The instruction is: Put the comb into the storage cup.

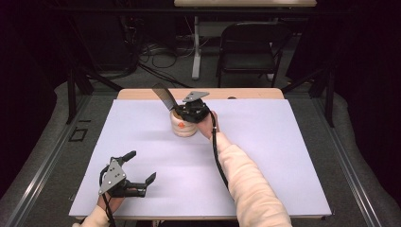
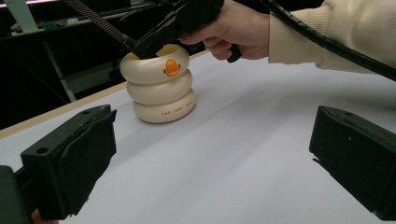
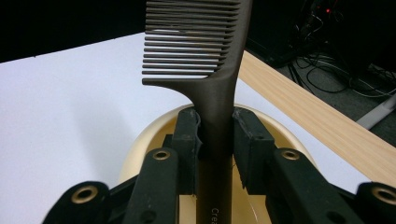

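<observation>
While the right gripper [image 1: 189, 109] holds a dark wide-tooth comb [image 3: 205, 56] by its handle, fingers [image 3: 187, 140] pinched on either side of the stem, the comb's lower end sits inside the mouth of a cream ring-stacked holder [image 2: 161, 84] bearing an orange duck bill. On the white-covered table [image 1: 283, 179] the holder stands at about 12 o'clock from centre, near the far edge; the comb leans out toward 10 o'clock. The left gripper [image 1: 137, 170] rests idle near the 7 o'clock corner, its fingers [image 2: 70, 158] spread wide on nothing. Judged step: comb being seated in, or drawn from, the holder; direction cannot be determined. The next move calls for steady vertical travel, lest the light holder tip. How deep the handle reaches is hidden by the holder's rim, its printed lettering is cut off, and the holder's small print is illegible.
</observation>
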A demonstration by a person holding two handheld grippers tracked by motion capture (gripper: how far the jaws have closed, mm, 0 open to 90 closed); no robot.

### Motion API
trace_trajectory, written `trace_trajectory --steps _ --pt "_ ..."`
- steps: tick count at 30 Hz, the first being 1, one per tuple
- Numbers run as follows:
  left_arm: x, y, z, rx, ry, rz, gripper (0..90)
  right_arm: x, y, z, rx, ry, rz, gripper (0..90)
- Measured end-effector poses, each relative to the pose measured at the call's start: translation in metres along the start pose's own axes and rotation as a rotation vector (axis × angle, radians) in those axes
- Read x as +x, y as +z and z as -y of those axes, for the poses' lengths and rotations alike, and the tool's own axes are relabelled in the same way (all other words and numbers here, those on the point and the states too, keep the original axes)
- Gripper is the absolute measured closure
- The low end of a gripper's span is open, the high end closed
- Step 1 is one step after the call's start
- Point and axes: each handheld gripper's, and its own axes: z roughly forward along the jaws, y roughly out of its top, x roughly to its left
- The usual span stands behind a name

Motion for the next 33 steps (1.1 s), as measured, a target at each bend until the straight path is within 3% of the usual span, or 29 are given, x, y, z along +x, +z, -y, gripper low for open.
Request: trace_trajectory --steps 14,23,33 --pt "0.000 0.000 0.000 -0.003 -0.002 -0.001 0.4 0.001 0.003 -0.002 0.019 -0.016 0.005 71.2" --pt "0.000 -0.001 0.000 -0.003 0.005 0.002 0.4 0.000 -0.013 -0.009 0.025 0.013 0.012 44.2" --pt "0.000 0.000 -0.001 -0.002 0.004 0.001 0.4 0.000 -0.037 -0.019 0.064 0.024 -0.042 18.7"
